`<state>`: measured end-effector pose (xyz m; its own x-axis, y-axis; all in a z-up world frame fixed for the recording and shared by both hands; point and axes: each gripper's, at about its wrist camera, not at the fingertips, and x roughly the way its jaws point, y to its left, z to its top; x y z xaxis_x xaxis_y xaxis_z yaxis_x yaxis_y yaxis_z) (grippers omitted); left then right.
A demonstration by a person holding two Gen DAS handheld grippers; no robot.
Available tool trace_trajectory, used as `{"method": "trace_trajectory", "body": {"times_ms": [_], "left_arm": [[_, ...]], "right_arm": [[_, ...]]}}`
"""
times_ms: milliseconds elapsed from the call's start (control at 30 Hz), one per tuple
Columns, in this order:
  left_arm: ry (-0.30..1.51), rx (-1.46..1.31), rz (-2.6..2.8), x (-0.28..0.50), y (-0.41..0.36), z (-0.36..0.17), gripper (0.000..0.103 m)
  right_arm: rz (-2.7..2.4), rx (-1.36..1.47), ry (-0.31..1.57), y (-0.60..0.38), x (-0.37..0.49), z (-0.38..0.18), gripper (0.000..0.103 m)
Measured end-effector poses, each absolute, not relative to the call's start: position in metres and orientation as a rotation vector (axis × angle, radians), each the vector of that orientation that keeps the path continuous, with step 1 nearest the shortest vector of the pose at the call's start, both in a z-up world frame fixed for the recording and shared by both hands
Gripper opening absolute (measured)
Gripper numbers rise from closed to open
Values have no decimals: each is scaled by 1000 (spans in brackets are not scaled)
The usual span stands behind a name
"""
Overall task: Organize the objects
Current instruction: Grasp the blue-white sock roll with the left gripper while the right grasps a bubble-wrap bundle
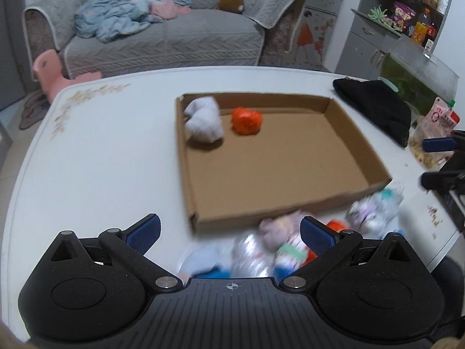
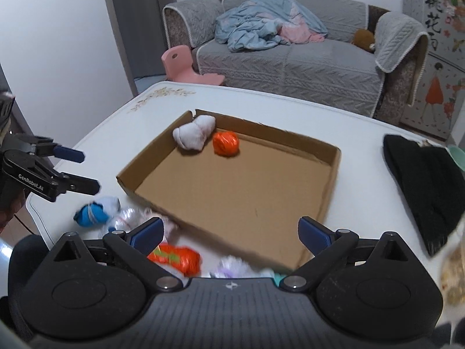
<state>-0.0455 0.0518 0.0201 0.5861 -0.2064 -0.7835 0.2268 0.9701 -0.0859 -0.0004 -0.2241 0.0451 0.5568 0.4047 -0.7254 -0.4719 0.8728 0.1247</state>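
I hold both claws wide apart and empty, left gripper (image 1: pixel 231 234) and right gripper (image 2: pixel 229 232), above the loose bundles. A white bundle (image 2: pixel 194 135) and an orange ball (image 2: pixel 226 143) lie in the cardboard tray's (image 2: pixel 331 174) far corner, I think so the remaining floor stays free for the others.

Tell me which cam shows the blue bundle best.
Right wrist view: the blue bundle lies in the open on the table, near the box corner. In the left wrist view it is blurred and mostly hidden behind the claw body.
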Motion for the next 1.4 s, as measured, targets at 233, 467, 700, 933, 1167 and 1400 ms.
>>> {"method": "trace_trajectory", "body": {"times_ms": [233,467,700,933,1167,1400], "left_arm": [[892,-32,-191,-82,82,-33,102],[870,3,-140,-89,85,-58,102],[826,84,-139,-77,81,-59,102],[870,74,-182,-64,84,-68,99],[865,94,-202,-66,80,-69,86],[844,107,-210,-71,78,-65,58]], "right_arm": [[438,-43,795,-248,-25,1,100],[368,4,769,-267,-21,-40,100],[356,6,781,-272,-10,-55,100],[352,-5,817,-268,-8,-70,92],[359,-11,803,-271,-17,-71,71],[365,-16,800,-272,-21,-69,65]]}}
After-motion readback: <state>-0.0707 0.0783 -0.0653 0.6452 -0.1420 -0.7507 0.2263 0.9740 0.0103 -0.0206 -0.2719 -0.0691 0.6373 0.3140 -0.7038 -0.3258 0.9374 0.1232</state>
